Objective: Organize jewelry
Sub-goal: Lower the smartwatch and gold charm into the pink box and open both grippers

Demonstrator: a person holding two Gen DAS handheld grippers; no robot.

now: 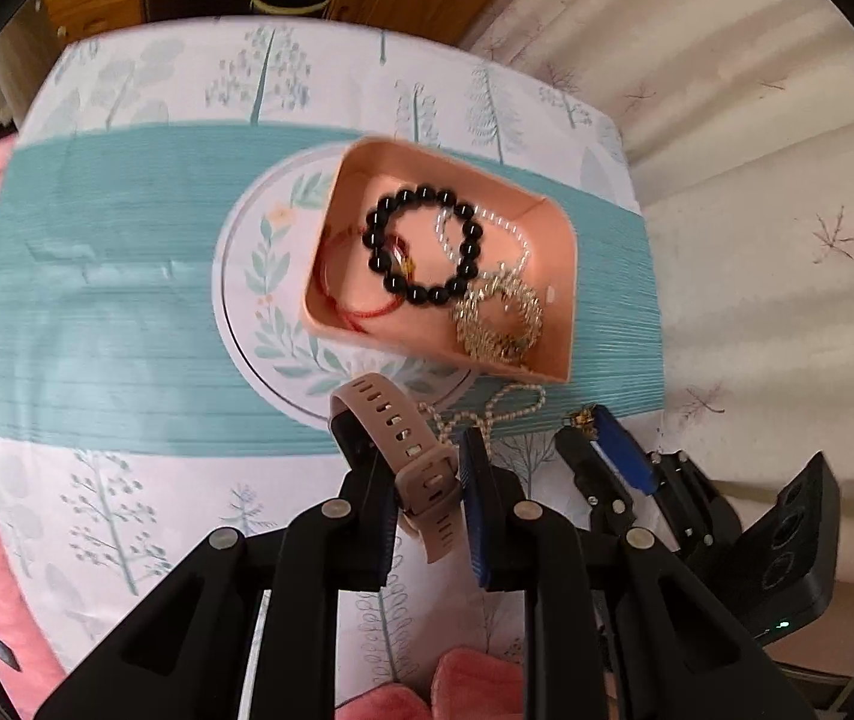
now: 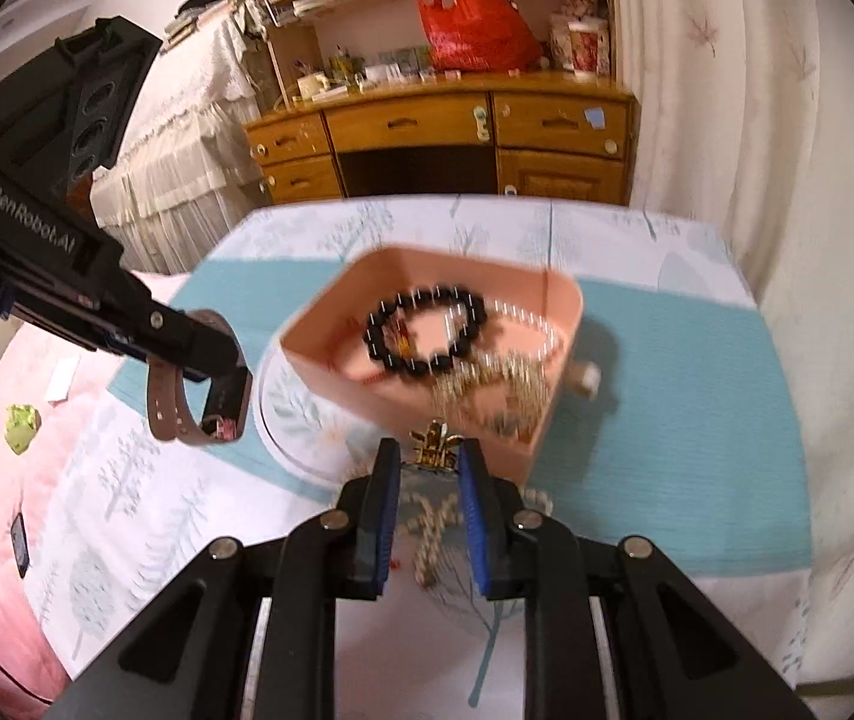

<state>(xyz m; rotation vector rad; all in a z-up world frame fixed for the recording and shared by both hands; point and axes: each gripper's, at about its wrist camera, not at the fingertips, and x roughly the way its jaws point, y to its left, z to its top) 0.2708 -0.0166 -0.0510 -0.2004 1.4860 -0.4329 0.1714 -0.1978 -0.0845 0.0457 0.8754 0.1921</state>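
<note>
Left gripper (image 1: 424,480) clamped on pink watch strap (image 1: 409,444), near side of the tray.
Watch hangs from the closed jaws, lifted, short of the pink tray (image 1: 553,354). Right gripper (image 2: 424,468) pinches a gold clasp piece (image 2: 436,444) at its tips, pearl strand (image 2: 433,531) trailing down to the tree-print cloth (image 2: 127,480); looks gripped, motion blur leaves some doubt. Tray sits on the white floral plate (image 1: 259,276), already holding black bead bracelet (image 1: 424,243), red cord bracelet (image 1: 361,315), gold chain pile (image 1: 499,312), small pearl string (image 1: 487,219). My read: mostly done; watch and pearl strand left to drop in.
</note>
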